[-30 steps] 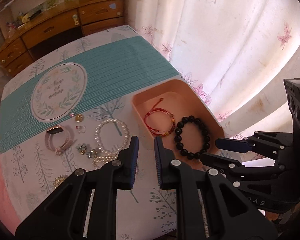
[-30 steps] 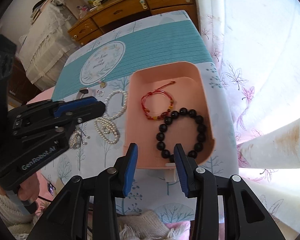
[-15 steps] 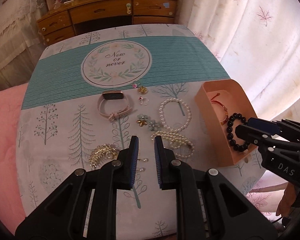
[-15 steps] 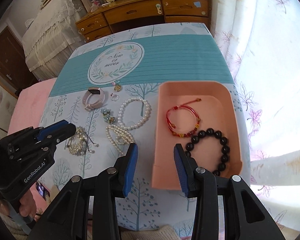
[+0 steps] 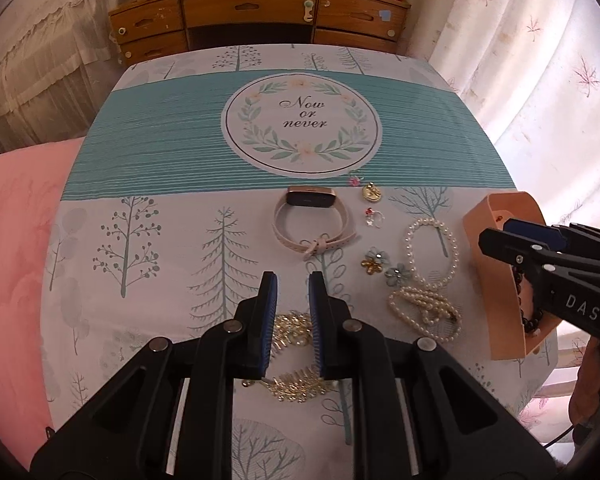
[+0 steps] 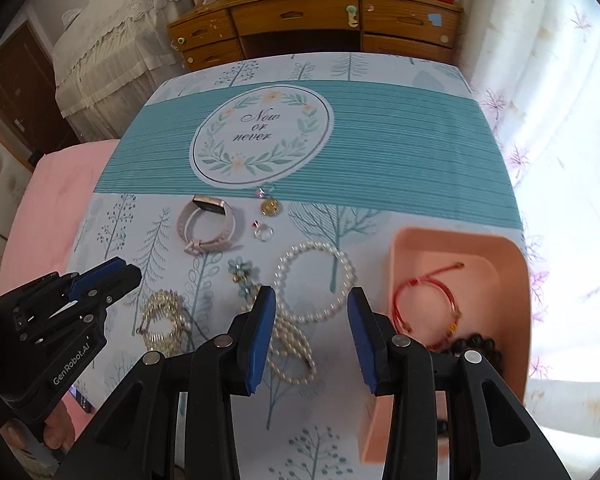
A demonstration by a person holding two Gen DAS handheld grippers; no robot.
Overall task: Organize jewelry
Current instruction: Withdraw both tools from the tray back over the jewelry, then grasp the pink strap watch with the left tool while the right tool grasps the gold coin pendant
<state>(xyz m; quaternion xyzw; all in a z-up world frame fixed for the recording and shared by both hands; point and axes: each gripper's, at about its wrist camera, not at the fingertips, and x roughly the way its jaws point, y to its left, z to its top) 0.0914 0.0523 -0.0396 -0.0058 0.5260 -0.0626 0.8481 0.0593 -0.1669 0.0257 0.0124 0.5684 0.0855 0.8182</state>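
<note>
A peach tray (image 6: 512, 276) at the table's right holds a red cord bracelet (image 6: 424, 304) and a black bead bracelet (image 6: 476, 346). Loose on the cloth lie a pearl bracelet (image 6: 316, 280), a pearl strand (image 6: 292, 352), a gold leaf piece (image 5: 292, 332), a pink watch band (image 5: 312, 220), flower earrings (image 5: 384, 266), a gold pendant (image 5: 371, 192) and a small ring (image 5: 374, 218). My left gripper (image 5: 292, 284) is open a narrow gap, empty, above the gold leaf piece. My right gripper (image 6: 311, 300) is open and empty over the pearls, left of the tray.
The table (image 5: 160, 140) has a teal and white cloth with a round "Now or never" print. A wooden desk with drawers (image 5: 260, 12) stands behind it. Curtains (image 5: 540, 60) hang at the right, and a pink bed edge (image 5: 16, 240) lies at the left.
Both grippers have swung left and back from the tray toward the loose jewelry. The left one now hangs over the gold leaf piece, the right one over the pearls. Both stay empty.
</note>
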